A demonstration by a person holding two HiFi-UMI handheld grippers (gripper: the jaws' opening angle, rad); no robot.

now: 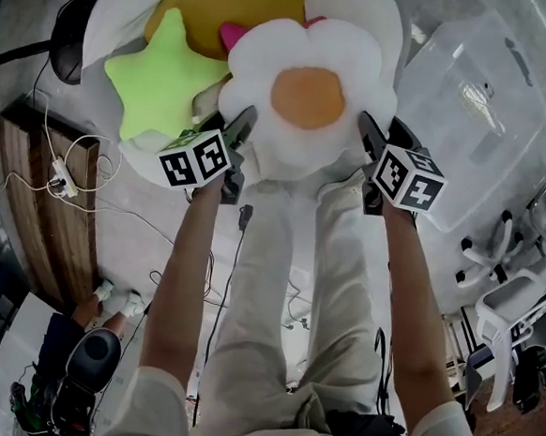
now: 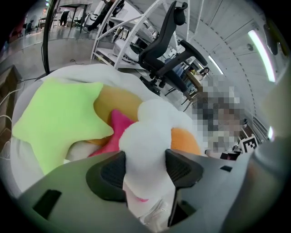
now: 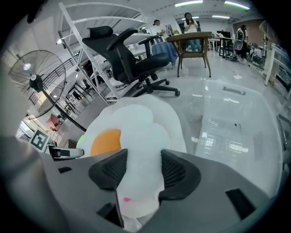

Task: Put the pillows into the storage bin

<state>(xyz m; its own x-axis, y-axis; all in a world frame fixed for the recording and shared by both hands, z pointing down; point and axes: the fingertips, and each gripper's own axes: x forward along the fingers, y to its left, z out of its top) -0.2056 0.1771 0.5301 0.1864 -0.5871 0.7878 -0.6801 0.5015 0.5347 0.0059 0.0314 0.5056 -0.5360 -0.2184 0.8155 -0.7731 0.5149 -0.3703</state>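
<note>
I have the white flower pillow [image 1: 306, 97] clamped by opposite petals in the left gripper [image 1: 242, 130] and right gripper [image 1: 369, 135], just beside the apparently empty storage bin [image 1: 504, 155]; the star pillow [image 1: 166, 77], yellow pillow [image 1: 223, 11] and pink pillow [image 1: 233, 35] remain, path unobstructed.

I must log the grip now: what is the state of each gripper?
Left gripper: shut on the flower pillow.
Right gripper: shut on the same flower pillow.
</note>
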